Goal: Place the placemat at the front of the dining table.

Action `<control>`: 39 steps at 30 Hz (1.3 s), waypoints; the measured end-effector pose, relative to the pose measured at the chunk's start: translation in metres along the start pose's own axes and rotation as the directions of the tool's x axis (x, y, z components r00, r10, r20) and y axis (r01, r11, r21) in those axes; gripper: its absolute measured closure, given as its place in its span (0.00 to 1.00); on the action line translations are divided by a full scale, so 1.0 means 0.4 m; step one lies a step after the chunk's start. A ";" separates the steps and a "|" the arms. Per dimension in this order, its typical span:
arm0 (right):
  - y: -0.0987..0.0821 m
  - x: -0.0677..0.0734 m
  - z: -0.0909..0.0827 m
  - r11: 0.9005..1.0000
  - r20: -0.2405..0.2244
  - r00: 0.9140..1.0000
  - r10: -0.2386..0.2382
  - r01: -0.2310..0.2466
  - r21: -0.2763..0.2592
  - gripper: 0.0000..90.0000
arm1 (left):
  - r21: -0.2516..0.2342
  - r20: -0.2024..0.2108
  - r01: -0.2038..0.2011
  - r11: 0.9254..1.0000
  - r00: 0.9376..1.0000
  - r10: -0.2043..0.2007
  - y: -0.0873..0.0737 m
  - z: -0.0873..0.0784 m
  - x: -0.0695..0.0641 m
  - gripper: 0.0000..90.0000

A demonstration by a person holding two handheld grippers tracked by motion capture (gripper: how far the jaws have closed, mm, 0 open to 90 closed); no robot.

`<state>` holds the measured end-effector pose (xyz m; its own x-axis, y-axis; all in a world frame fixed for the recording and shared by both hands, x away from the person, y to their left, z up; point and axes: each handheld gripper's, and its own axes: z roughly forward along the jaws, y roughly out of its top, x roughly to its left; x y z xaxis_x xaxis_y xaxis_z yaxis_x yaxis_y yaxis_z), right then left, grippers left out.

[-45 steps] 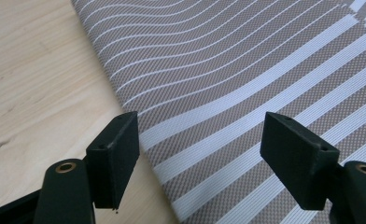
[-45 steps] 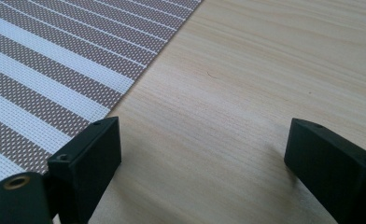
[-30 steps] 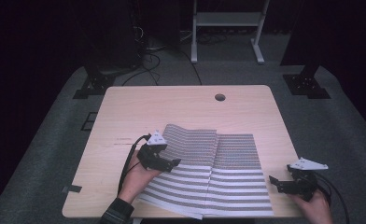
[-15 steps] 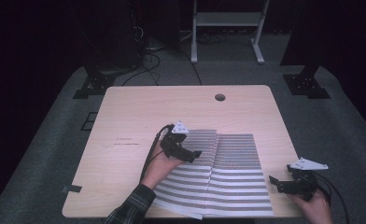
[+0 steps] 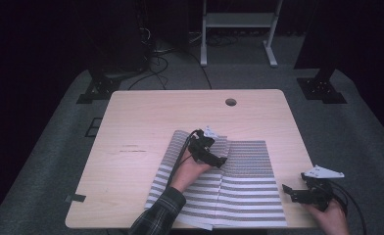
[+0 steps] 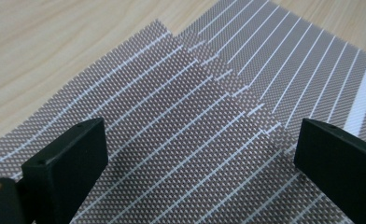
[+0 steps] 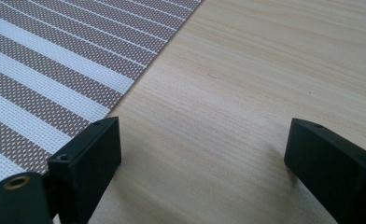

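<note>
Folding step: striped mat (image 5: 239,191) lies at desk (image 5: 146,122) 6 o'clock, left flap folded over; left tool (image 5: 218,160), jaws just opened with nothing gripped, hovers over the fold; right tool (image 5: 292,192) idle, open, at 4 o'clock; next, regrip an edge.

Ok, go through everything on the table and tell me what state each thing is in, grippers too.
Striped mat: lying on the table, left part folded over onto itself.
Left gripper: open over the fold, jaws have just been opening, nothing between them.
Right gripper: open, empty, beside the mat's right edge.
Table: bare wood around the mat.
</note>
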<state>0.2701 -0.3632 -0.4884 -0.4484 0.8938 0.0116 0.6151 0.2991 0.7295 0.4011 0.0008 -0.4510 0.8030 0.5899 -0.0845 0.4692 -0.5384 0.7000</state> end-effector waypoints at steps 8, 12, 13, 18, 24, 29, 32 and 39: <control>0.000 0.000 0.000 1.000 0.000 1.000 0.000 0.000 0.000 0.11 | 0.009 -0.001 0.019 1.000 1.000 -0.019 -0.015 0.018 0.003 0.01; 0.000 0.000 0.000 1.000 0.000 1.000 0.000 0.000 0.000 0.11 | 0.025 -0.017 0.004 1.000 1.000 -0.003 -0.013 0.026 -0.004 0.00; 0.000 0.000 0.000 1.000 0.000 1.000 0.000 0.000 0.000 0.11 | 0.029 -0.019 0.003 1.000 1.000 -0.002 -0.013 0.028 -0.004 0.00; 0.000 0.000 0.000 1.000 0.000 1.000 0.000 0.000 0.000 0.11 | 0.024 -0.017 -0.001 1.000 1.000 0.001 -0.019 0.026 0.001 0.02; 0.000 0.000 0.000 1.000 0.000 1.000 0.000 0.000 0.000 0.11 | 0.010 -0.030 0.003 1.000 1.000 -0.003 -0.022 0.007 0.017 0.21; 0.000 0.000 0.000 1.000 0.000 1.000 0.000 0.000 0.000 0.11 | 0.005 -0.031 -0.002 1.000 1.000 0.002 -0.025 -0.005 0.021 0.40; 0.000 0.000 0.000 1.000 0.000 1.000 0.000 0.000 0.000 0.11 | -0.011 -0.029 -0.003 1.000 1.000 0.003 -0.024 -0.019 0.023 0.61; 0.000 0.000 0.000 1.000 0.000 1.000 0.000 0.000 0.000 0.11 | -0.023 -0.067 -0.015 1.000 0.998 0.013 -0.019 -0.036 0.013 0.88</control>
<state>0.2701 -0.3631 -0.4884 -0.4482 0.8939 0.0114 0.6154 0.2993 0.7292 0.3964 0.0166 -0.4463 0.7828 0.6217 -0.0274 0.4484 -0.5329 0.7176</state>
